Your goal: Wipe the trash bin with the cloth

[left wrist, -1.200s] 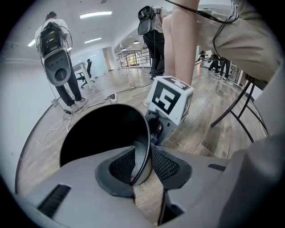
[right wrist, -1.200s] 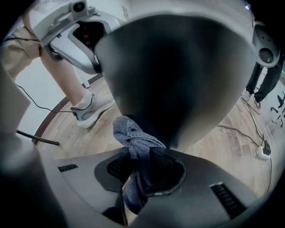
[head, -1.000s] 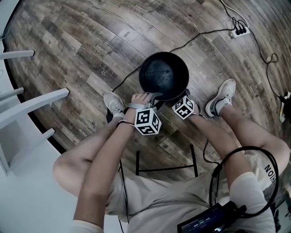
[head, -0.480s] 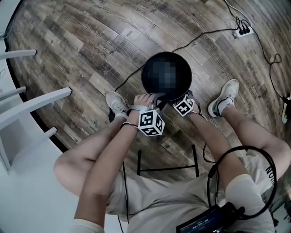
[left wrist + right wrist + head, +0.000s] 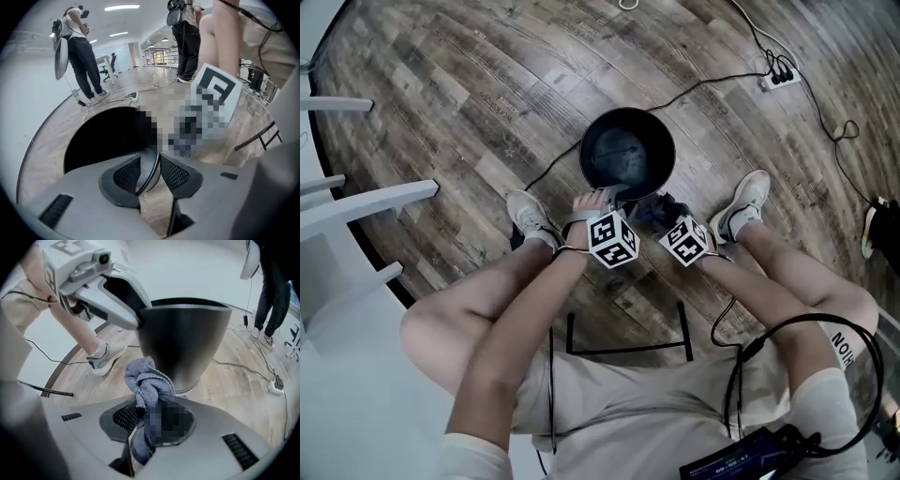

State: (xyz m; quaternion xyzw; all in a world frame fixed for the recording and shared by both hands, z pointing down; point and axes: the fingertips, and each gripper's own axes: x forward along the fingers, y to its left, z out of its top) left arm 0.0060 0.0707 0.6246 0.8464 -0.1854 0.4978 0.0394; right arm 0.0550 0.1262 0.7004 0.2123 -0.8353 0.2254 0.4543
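The round black trash bin (image 5: 628,155) stands on the wood floor between the person's shoes. My left gripper (image 5: 613,199) reaches its near rim. In the left gripper view the thin rim (image 5: 154,164) sits between the mesh pads of the left gripper (image 5: 152,172); the jaws have just been opening, and both pads still touch the rim. My right gripper (image 5: 673,223) hovers beside the bin's near right side, shut on a bunched blue-grey cloth (image 5: 659,212). From the right gripper (image 5: 150,420), that cloth (image 5: 145,380) hangs in front of the bin wall (image 5: 187,338), apart from it.
A black cable (image 5: 712,80) runs across the floor to a power strip (image 5: 776,73) at the far right. White furniture (image 5: 366,202) stands at the left. A black stool frame (image 5: 628,347) lies under the person. People (image 5: 79,47) stand in the distance.
The right gripper has risen and drawn back from the bin with the cloth, which now shows between it and the bin. The left gripper has stayed at the rim and rolled slightly.
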